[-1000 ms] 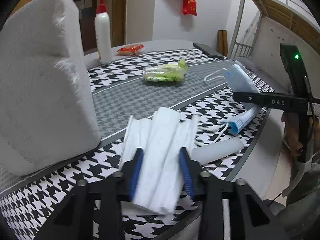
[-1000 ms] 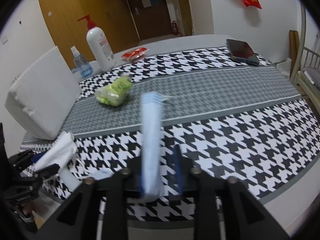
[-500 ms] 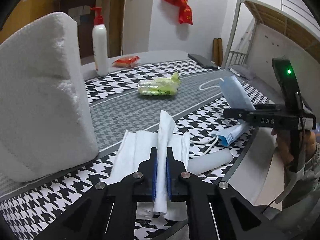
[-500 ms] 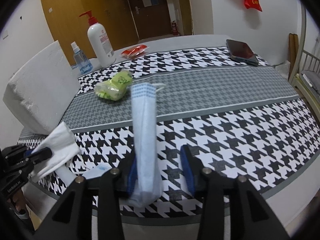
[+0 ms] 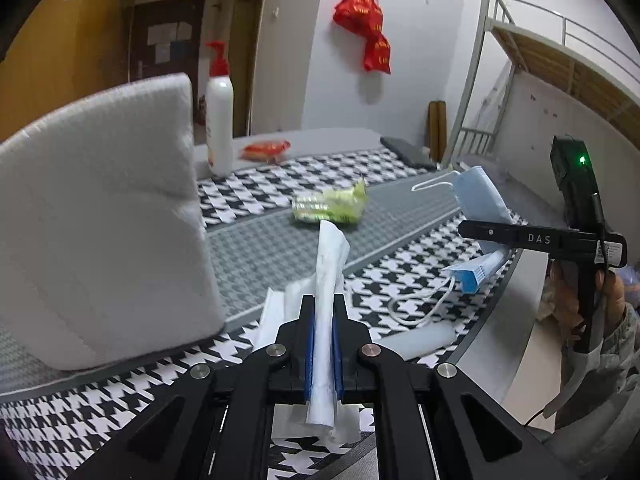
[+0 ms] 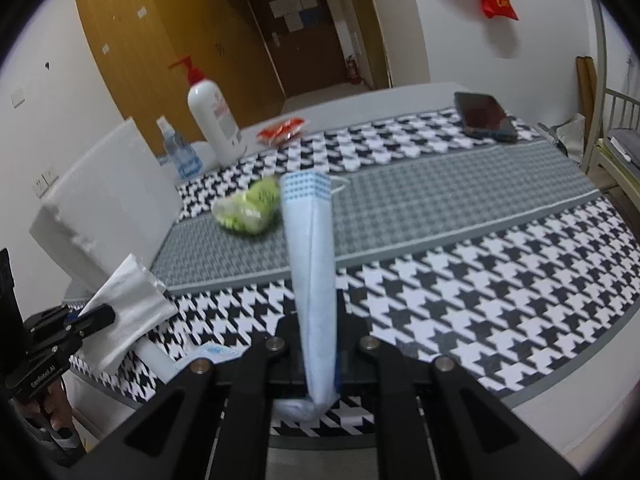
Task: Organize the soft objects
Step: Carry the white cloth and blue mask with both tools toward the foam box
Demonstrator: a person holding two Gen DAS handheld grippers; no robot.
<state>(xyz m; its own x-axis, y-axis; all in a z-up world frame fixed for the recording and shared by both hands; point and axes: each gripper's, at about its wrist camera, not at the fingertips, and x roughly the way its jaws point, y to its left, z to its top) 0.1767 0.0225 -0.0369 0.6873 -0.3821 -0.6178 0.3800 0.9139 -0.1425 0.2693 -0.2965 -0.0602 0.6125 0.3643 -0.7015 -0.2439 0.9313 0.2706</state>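
Your left gripper point(image 5: 323, 320) is clamped on a folded white tissue point(image 5: 329, 264); the pads pinch it edge-on and it sticks up toward 12 o'clock past the fingertips. More white tissue sheets point(image 5: 276, 320) lie flat on the cloth just under it, at 10 o'clock of the jaws.

Your right gripper point(image 6: 318, 320) has just closed and now grips a stack of blue face masks point(image 6: 310, 240), held edge-on. The stack rises to 12 o'clock from the jaws, with its lower end curling out below them. From the left wrist view the same right gripper point(image 5: 472, 229) sits at 3 o'clock, masks fanning up and down from the pads, your hand point(image 5: 600, 300) on the handle below.

One more blue mask point(image 5: 474, 272) lies on the houndstooth tablecloth point(image 6: 480, 280) beneath that gripper, ear loop trailing toward 8 o'clock. A white cylinder point(image 5: 416, 340) lies at the table edge, just beside the loop.

A big white foam block point(image 5: 96, 216) stands at 9 o'clock in the left view. A green snack packet point(image 5: 328, 206) is mid-table, at 12 o'clock of the tissue. A pump bottle point(image 6: 210, 116) with a red head, a small clear bottle point(image 6: 178, 152) and a red packet point(image 6: 282, 130) sit at the far edge, 11 o'clock. A dark phone point(image 6: 484, 116) is at 1 o'clock in the right view.

Both items are up off the cloth, apart from each other.
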